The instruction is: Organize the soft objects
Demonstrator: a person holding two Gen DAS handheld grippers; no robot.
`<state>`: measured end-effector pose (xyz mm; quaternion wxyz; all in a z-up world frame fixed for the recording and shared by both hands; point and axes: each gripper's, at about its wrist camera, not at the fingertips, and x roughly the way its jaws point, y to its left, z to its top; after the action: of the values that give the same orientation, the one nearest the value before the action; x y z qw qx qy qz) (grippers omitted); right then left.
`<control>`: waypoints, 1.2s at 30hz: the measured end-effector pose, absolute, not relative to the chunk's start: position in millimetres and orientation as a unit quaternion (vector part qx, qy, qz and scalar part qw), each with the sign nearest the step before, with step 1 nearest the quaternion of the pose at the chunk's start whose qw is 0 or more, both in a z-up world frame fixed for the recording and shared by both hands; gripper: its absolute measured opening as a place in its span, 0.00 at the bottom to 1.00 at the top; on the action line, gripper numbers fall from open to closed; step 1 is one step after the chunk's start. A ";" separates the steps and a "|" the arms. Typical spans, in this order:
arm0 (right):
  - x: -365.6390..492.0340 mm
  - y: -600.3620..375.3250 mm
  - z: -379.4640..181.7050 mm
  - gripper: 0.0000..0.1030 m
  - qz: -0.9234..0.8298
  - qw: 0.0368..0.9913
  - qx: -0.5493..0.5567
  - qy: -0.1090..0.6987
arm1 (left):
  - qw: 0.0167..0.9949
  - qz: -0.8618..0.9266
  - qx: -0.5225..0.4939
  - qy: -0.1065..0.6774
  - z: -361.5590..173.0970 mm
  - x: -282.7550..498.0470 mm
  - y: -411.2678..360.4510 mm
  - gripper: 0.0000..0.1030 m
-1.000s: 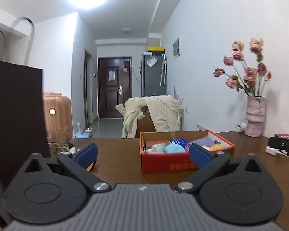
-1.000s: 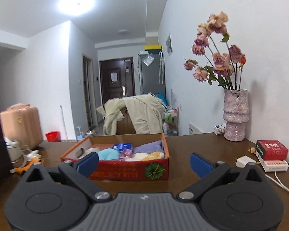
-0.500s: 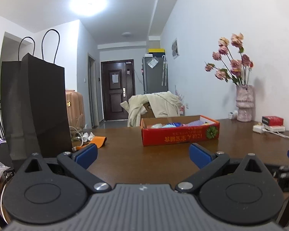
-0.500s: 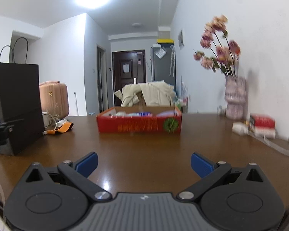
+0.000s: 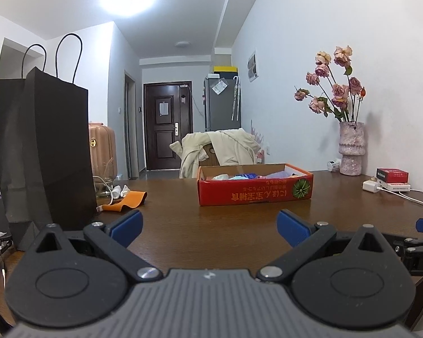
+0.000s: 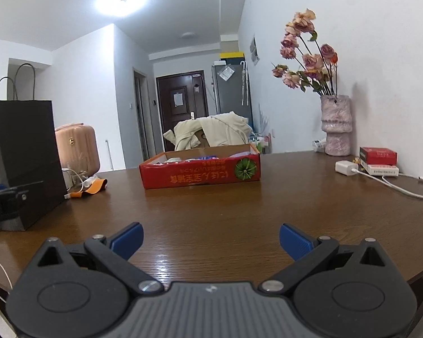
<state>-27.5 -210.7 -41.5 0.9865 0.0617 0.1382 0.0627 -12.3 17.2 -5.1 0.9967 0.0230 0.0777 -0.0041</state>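
Observation:
A red cardboard box [image 5: 255,194] sits on the brown table, also in the right wrist view [image 6: 200,176]. Several soft items, white, blue and lilac, lie inside it [image 5: 248,175]. My left gripper [image 5: 210,225] is open and empty, low over the table's near edge, well short of the box. My right gripper [image 6: 211,239] is open and empty, also low at the near edge. Part of the right gripper [image 5: 421,242] shows at the right of the left wrist view.
A tall black paper bag [image 5: 45,146] stands at the table's left. An orange strap [image 5: 127,200] and white cables lie beside it. A vase of dried roses [image 6: 337,125], red boxes [image 6: 379,160] and a white charger with cable [image 6: 347,166] sit at the right.
Both grippers have pulled back from the box to the table's near edge. The box now looks smaller and farther, and the black bag has come fully into view.

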 end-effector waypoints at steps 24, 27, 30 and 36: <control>-20.5 -205.7 -35.6 1.00 0.064 0.988 0.049 0.128 | 0.997 0.001 0.014 0.076 -3.3 -11.6 22.2 1.00; -19.5 -205.7 -36.4 1.00 0.067 0.988 0.051 0.131 | 0.997 0.001 0.014 0.076 -3.1 -11.6 22.0 1.00; -19.2 -205.1 -37.6 1.00 0.066 0.988 0.052 0.132 | 0.997 0.002 0.013 0.076 -3.7 -12.2 22.1 1.00; -20.2 -204.5 -38.4 1.00 0.069 0.988 0.050 0.130 | 0.997 0.003 0.012 0.074 -3.7 -12.6 23.3 1.00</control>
<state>-20.2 -204.5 -38.4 0.9878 0.0504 0.1303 0.0687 -12.6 23.3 -3.7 0.9971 0.0118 0.0745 0.0032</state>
